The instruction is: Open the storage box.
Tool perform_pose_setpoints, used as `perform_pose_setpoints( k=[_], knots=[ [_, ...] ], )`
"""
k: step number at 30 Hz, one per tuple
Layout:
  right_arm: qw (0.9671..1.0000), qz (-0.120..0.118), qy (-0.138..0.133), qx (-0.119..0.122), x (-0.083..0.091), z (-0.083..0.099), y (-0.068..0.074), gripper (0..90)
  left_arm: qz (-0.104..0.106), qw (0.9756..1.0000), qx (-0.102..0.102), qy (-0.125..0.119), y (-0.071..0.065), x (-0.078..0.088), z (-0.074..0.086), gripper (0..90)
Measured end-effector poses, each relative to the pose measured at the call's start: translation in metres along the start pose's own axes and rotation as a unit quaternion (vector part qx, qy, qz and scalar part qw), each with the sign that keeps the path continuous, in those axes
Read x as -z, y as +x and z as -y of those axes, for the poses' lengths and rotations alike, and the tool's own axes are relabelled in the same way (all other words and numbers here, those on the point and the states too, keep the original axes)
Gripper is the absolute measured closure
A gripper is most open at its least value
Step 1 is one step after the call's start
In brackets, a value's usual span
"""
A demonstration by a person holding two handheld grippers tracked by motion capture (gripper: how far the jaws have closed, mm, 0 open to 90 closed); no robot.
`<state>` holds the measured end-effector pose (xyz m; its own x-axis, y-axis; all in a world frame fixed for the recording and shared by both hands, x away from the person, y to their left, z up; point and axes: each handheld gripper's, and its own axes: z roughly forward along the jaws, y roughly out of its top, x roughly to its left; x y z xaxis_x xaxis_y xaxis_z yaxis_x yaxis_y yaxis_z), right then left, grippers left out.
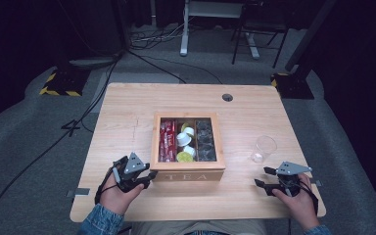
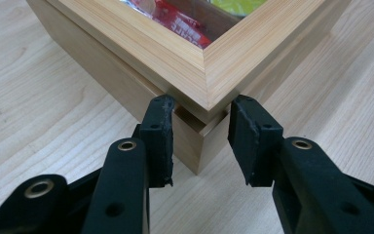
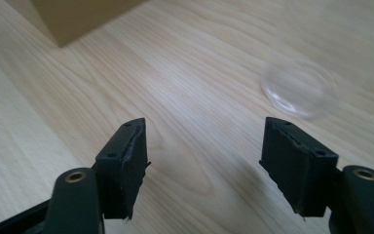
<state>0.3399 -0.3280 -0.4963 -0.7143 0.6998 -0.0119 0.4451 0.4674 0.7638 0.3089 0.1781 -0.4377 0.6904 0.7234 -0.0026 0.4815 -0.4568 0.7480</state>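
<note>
1. The wooden tea box [image 1: 188,147] sat at the centre of the high view, on the pale counter [image 1: 127,112]; its lid [image 2: 185,58] was a wooden frame around a clear pane.
2. Through the pane showed red packets [image 1: 167,141], white and yellow capsules [image 1: 185,142] and dark items [image 1: 205,141] too small to identify.
3. In the left gripper view only the near corner of the box was in frame; the rest was cut off at the top edge.
4. The left gripper [image 2: 199,139] had its fingers [image 2: 158,141] drawn in against that corner just under the lid's rim, gripping the box.
5. The right gripper [image 3: 202,165], lower right in the high view, held its fingers [image 3: 126,165] apart over bare counter with nothing between them.
6. A clear plastic cup [image 1: 264,149] stood right of the box; in the right gripper view it was a blurred ring at upper right, its top cut off.
</note>
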Motion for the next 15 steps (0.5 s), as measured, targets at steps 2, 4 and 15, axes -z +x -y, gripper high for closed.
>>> perform_pose_setpoints(
  k=[2, 4, 15],
  knots=[
    [0.9998, -0.01, -0.007, 0.017, 0.0, -0.009, 0.01, 33.2, 0.001, 1.0, 0.001, -0.006, 0.0, 0.003, -0.002, 62.9],
    [0.9997, -0.012, -0.009, 0.019, 0.0, -0.011, 0.012, 32.9, 0.001, 0.9999, 0.004, -0.011, 0.001, 0.004, -0.002, 63.0],
    [0.9968, -0.036, -0.063, 0.035, 0.004, -0.049, 0.028, 25.1, 0.007, 0.9992, 0.015, -0.036, 0.004, 0.012, -0.007, 64.0]
  ],
)
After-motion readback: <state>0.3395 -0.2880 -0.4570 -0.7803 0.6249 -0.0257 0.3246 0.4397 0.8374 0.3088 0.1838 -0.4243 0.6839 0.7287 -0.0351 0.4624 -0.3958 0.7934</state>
